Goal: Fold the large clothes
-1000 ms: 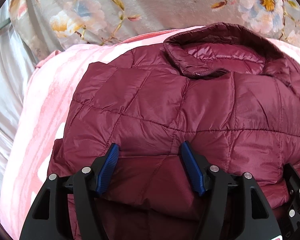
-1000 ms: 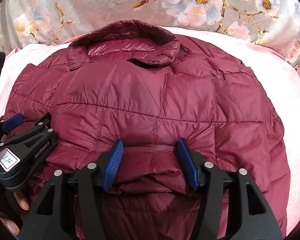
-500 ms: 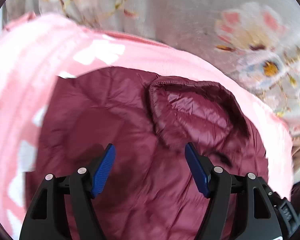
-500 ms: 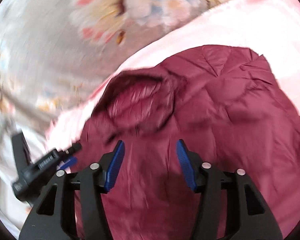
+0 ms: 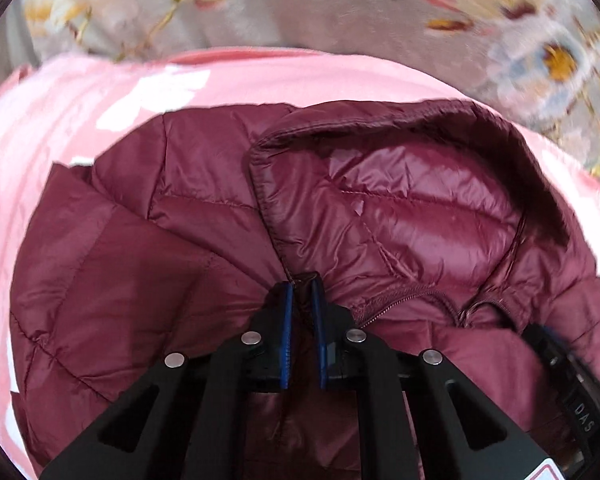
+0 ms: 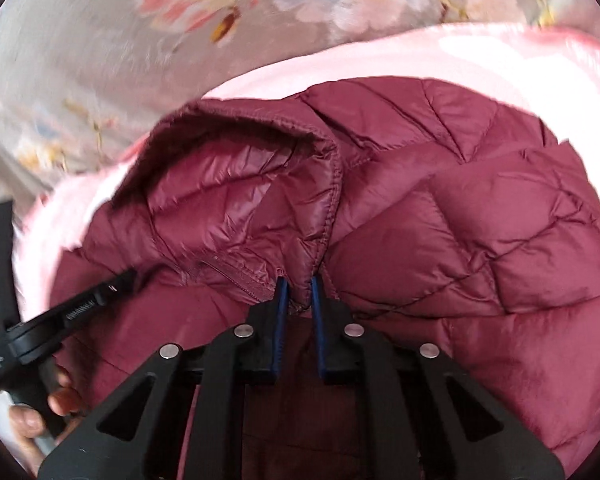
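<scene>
Left gripper [image 5: 301, 292] and right gripper [image 6: 298, 286] are closing, each pinching the jacket [image 5: 132, 264] fabric below the collar [image 5: 400, 200] at 6 o'clock

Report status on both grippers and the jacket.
Left gripper and right gripper closing on the maroon jacket by the collar. Nothing in the way.

Both tools, open before, are closing on the jacket [image 5: 148, 280] collar.
</scene>
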`<state>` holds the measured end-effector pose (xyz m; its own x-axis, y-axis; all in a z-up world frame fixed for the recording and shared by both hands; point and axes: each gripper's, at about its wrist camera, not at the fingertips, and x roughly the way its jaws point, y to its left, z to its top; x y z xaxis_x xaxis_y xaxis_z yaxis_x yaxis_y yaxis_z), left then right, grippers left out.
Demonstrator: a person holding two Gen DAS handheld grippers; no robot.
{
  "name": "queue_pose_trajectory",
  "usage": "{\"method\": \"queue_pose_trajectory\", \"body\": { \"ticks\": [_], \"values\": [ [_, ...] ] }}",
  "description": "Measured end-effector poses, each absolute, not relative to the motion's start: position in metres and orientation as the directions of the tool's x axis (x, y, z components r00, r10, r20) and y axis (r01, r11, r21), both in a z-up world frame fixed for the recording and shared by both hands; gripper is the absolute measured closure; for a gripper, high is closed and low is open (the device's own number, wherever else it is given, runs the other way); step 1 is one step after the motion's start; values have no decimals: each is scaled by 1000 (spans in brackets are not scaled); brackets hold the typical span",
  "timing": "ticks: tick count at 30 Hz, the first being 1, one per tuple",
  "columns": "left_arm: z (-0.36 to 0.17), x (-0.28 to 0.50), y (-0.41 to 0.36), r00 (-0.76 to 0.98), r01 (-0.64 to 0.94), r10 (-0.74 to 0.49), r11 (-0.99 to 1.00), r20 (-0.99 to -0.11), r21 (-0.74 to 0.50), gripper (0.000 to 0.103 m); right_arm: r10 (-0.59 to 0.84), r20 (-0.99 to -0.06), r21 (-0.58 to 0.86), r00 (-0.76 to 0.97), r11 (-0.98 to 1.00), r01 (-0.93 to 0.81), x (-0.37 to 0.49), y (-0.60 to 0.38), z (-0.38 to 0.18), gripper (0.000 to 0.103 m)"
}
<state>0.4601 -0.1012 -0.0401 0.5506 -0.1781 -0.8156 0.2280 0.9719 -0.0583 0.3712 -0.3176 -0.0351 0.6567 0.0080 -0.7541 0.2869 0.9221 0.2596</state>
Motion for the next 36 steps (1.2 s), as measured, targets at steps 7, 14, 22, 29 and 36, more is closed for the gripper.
{"method": "queue_pose_trajectory", "body": {
  "ticks": [7,14,22,29,36],
  "values": [
    [-47,443,-122,648,235,-51,962,-760,136,92,-110,-764,97,636,955,281,379,-299,-35,93],
    [-41,442,-119,659,230,-55,964,-750,131,90,-19,-752,221,659,935,278,368,-317,-36,91],
    [23,468,-70,630,214,-145,977,-763,-8,86,-25,-677,312,736,895,318,354,-363,31,88],
    [55,538,-92,606,145,-218,976,-765,-164,85,-37,-614,360,789,876,321,432,-369,51,86],
    [-5,553,-111,516,147,-203,978,-832,-148,85,-48,-693,241,720,925,294,450,-354,1,86]
  ]
}}
